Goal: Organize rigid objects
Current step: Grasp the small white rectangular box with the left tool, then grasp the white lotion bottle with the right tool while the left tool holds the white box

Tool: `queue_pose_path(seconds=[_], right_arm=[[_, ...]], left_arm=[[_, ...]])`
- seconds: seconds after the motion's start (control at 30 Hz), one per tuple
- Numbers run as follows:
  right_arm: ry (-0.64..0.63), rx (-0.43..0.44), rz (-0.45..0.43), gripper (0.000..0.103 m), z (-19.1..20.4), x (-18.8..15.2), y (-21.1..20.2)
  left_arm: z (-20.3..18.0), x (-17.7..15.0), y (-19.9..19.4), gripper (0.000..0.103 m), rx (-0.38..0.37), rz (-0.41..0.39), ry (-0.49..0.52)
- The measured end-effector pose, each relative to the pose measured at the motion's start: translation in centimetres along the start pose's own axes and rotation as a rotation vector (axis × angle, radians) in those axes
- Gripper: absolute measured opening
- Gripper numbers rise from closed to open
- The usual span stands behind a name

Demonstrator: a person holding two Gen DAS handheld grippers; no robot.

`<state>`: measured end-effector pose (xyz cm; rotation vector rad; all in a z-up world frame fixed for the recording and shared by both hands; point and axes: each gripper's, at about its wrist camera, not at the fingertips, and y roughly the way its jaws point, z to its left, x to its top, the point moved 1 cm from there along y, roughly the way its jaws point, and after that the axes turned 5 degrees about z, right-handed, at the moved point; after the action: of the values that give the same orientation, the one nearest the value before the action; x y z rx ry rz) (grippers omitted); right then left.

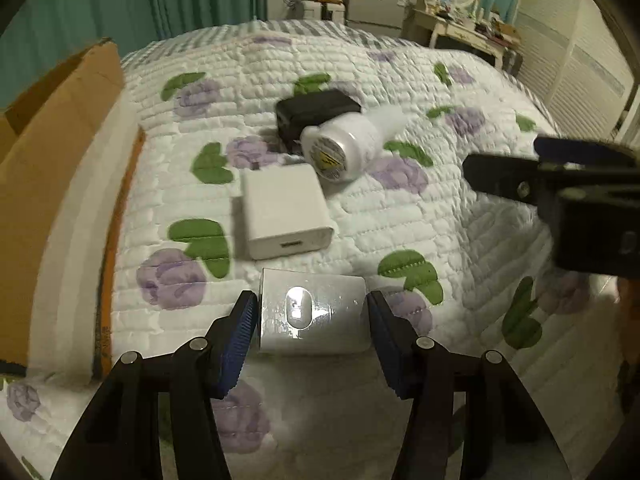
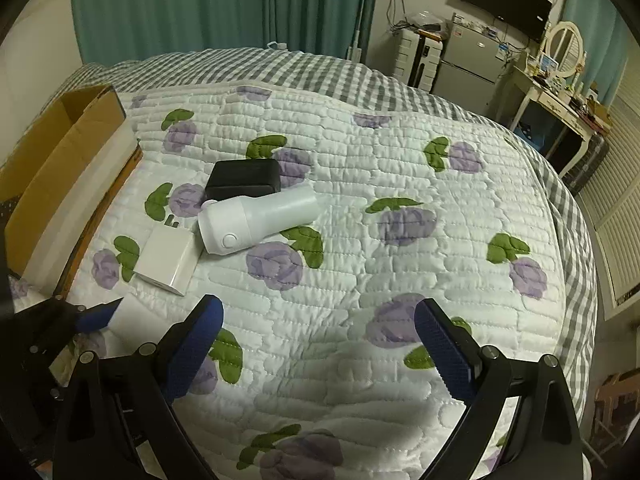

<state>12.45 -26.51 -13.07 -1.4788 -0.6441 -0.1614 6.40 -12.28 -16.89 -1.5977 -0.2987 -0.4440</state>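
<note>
My left gripper is closed on a small white shrink-wrapped box, its blue pads against both sides, just above the quilt. Beyond it lie a white charger block, a white cylindrical bottle on its side and a black case. My right gripper is open and empty above bare quilt; it also shows at the right of the left wrist view. The right wrist view shows the charger, bottle, black case and the left gripper at lower left.
An open cardboard box stands on the bed's left side, also in the right wrist view. The flowered quilt covers the bed. A fridge, dresser with mirror and wardrobe stand beyond the bed on the right.
</note>
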Motion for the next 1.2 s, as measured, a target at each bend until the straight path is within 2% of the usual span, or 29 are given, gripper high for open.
queue_pose_path(seconds=[0.23, 0.47, 0.67, 0.73, 0.83, 0.93, 1.03, 1.1, 1.2], right_arm=[[0.043, 0.036, 0.002, 0.097, 0.7, 1.9, 0.3], [0.131, 0.075, 0.072, 0.097, 1.8, 5.1, 2.9], [0.180, 0.125, 0.153, 0.097, 2.9, 7.3, 6.7], [0.192, 0.119, 0.195, 0.093, 3.1, 7.4, 8.2], [0.219, 0.157, 0.226, 0.090, 3.2, 7.6, 9.8], [0.214, 0.158, 0.234, 0.089, 3.6, 7.8, 10.7], [0.192, 0.160, 0.221, 0.075, 3.9, 7.7, 10.7], [0.186, 0.171, 0.211, 0.060, 3.6, 7.4, 10.2], [0.180, 0.158, 0.198, 0.058, 2.8, 6.6, 9.3]], left_arm=[[1.5, 3.0, -2.2, 0.057, 0.035, -0.088, -0.010], [3.1, 6.5, 0.1, 0.057, 0.068, -0.073, -0.008], [3.9, 7.6, 1.0, 0.057, 0.088, -0.084, -0.009], [4.4, 7.9, 1.3, 0.057, 0.093, -0.083, -0.019], [4.6, 7.9, 1.6, 0.057, 0.084, -0.082, -0.016], [4.4, 7.8, 1.7, 0.057, 0.092, -0.089, -0.004], [4.5, 7.8, 1.7, 0.057, 0.089, -0.089, 0.001], [4.5, 7.8, 1.7, 0.057, 0.090, -0.088, 0.003], [4.4, 7.8, 1.6, 0.057, 0.092, -0.085, 0.009]])
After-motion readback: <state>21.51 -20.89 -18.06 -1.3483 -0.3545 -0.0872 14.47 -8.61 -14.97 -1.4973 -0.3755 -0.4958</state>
